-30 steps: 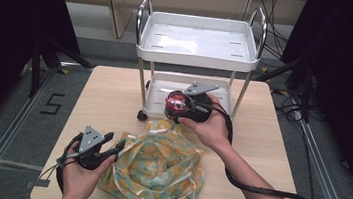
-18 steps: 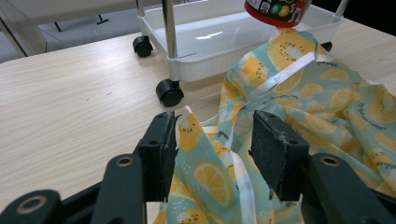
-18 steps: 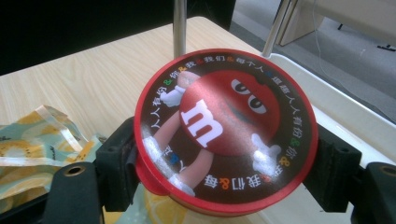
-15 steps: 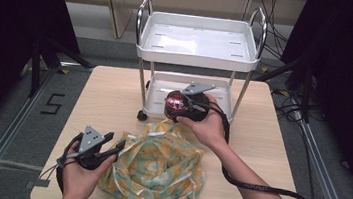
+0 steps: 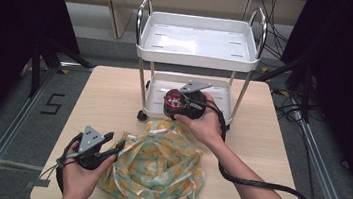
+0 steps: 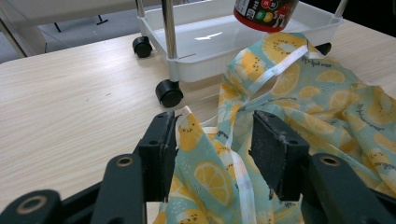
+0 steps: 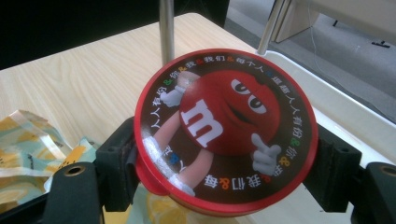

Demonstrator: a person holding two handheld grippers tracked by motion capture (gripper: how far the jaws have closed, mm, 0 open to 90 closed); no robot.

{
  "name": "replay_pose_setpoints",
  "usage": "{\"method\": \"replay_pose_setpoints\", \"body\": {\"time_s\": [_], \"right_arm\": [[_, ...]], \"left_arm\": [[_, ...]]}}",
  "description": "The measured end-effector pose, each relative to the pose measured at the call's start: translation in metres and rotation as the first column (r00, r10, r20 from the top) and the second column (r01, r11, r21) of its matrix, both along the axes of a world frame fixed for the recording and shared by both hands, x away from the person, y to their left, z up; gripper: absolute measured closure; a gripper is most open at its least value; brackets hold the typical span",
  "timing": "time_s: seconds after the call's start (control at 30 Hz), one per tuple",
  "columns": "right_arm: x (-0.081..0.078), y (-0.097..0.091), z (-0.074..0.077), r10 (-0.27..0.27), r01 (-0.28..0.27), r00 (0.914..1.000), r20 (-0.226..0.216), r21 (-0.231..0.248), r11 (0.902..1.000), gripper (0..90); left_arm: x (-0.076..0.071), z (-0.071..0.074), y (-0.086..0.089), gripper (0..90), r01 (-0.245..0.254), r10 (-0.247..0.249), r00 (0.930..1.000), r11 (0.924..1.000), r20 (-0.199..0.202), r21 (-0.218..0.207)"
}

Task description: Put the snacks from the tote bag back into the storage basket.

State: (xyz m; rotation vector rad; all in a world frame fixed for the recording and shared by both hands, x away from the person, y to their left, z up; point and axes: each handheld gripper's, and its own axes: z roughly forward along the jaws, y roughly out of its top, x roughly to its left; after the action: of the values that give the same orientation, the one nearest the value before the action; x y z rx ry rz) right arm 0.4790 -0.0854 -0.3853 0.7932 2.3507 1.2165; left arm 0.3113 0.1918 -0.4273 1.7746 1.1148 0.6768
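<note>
**Candy tub held at the cart's lower tray**

My right gripper [image 7: 224,172] clamps the round red candy tub [image 7: 224,126] by its sides, above the front edge of the cart's lower tray [image 5: 156,108] — nothing has shifted in the last second, so the set-down is still ahead. My left gripper [image 6: 212,154], jaws half apart, straddles a fold of the lemon-print bag [image 5: 159,170] near the table's [image 5: 110,92] front-left corner without pinching it.

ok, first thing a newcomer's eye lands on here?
The red candy tin clamped in the right gripper, held by the white cart's lower tray. Next, the lemon-print cloth bag crumpled on the table's near edge, with the left gripper at its left side, jaws apart around a fold.
</note>
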Motion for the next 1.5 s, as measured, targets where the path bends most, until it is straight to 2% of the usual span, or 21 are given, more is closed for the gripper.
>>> {"method": "replay_pose_setpoints", "body": {"time_s": [0.03, 0.1, 0.27, 0.33, 0.4, 0.43, 0.57, 0.67, 0.77, 0.87, 0.9, 1.0, 1.4, 1.43, 1.5], "right_arm": [[0.0, 0.001, -0.001, -0.009, 0.009, 0.9998, -0.017, 0.011, 0.9999, 26.4], [0.001, 0.0, -0.001, -0.019, 0.019, 0.9998, 0.004, 0.008, 0.9998, 26.4], [0.004, -0.001, 0.0, -0.021, 0.021, 0.9998, -0.006, 0.007, 0.9997, 26.4], [0.006, 0.0, 0.0, -0.026, 0.026, 0.9995, 0.018, 0.011, 0.9996, 26.4], [0.006, 0.0, 0.002, -0.029, 0.029, 0.9996, 0.003, 0.008, 0.9995, 26.4], [0.007, 0.001, 0.001, -0.039, 0.039, 0.9991, 0.016, 0.017, 0.9991, 26.4], [0.009, 0.0, 0.002, -0.041, 0.041, 0.9991, 0.001, 0.003, 0.9991, 26.4], [0.011, 0.002, 0.0, -0.035, 0.035, 0.9992, 0.017, 0.004, 0.9994, 26.4], [0.012, 0.003, 0.0, -0.045, 0.045, 0.999, -0.001, 0.002, 0.999, 26.4], [0.014, 0.004, -0.001, -0.041, 0.041, 0.9991, 0.0, 0.005, 0.9991, 26.4], [0.015, 0.004, -0.002, -0.029, 0.029, 0.9994, 0.017, -0.003, 0.9996, 26.4], [0.015, 0.005, -0.003, -0.038, 0.038, 0.9993, -0.002, -0.005, 0.9993, 26.4], [0.02, 0.006, -0.007, -0.061, 0.061, 0.998, -0.015, -0.004, 0.9981, 26.4], [0.02, 0.006, -0.007, -0.052, 0.052, 0.9982, -0.028, -0.002, 0.9986, 26.4], [0.022, 0.005, -0.008, -0.053, 0.053, 0.9985, -0.013, -0.014, 0.9985, 26.4]], "left_arm": [[0.0, 0.0, 0.0, 50.2, 0.001, -0.001, 1.0, 1.0, -0.001, 0.001], [0.0, 0.0, -0.001, 50.1, -0.007, 0.007, 0.9999, 0.9999, -0.009, -0.01], [0.0, 0.0, -0.001, 50.1, -0.004, 0.004, 1.0, 0.9999, -0.006, -0.013], [0.0, 0.0, -0.001, 50.1, -0.003, 0.003, 1.0, 0.9999, -0.006, -0.012], [0.0, 0.0, -0.001, 50.0, -0.005, 0.005, 1.0, 0.9999, -0.005, -0.013], [0.0, 0.0, -0.001, 50.0, -0.005, 0.005, 1.0, 0.9999, -0.005, -0.013], [0.0, 0.0, -0.001, 50.0, -0.005, 0.005, 1.0, 0.9999, -0.005, -0.013], [0.0, 0.0, -0.001, 49.9, -0.003, 0.003, 1.0, 0.9999, -0.004, -0.012], [0.0, 0.0, -0.001, 49.9, -0.003, 0.003, 1.0, 0.9999, -0.005, -0.013], [0.0, 0.0, -0.001, 49.9, -0.004, 0.004, 1.0, 0.9999, -0.003, -0.01], [0.0, 0.0, 0.0, 49.9, 0.004, -0.004, 1.0, 1.0, 0.003, 0.002], [0.0, 0.0, 0.0, 49.9, 0.004, -0.004, 1.0, 1.0, 0.002, 0.001], [0.0, 0.0, 0.0, 49.9, 0.004, -0.004, 1.0, 1.0, 0.001, 0.001], [0.0, 0.0, 0.0, 49.9, 0.005, -0.005, 1.0, 1.0, 0.0, 0.001], [0.0, 0.0, 0.0, 50.0, 0.006, -0.006, 1.0, 1.0, 0.001, 0.001]]}}
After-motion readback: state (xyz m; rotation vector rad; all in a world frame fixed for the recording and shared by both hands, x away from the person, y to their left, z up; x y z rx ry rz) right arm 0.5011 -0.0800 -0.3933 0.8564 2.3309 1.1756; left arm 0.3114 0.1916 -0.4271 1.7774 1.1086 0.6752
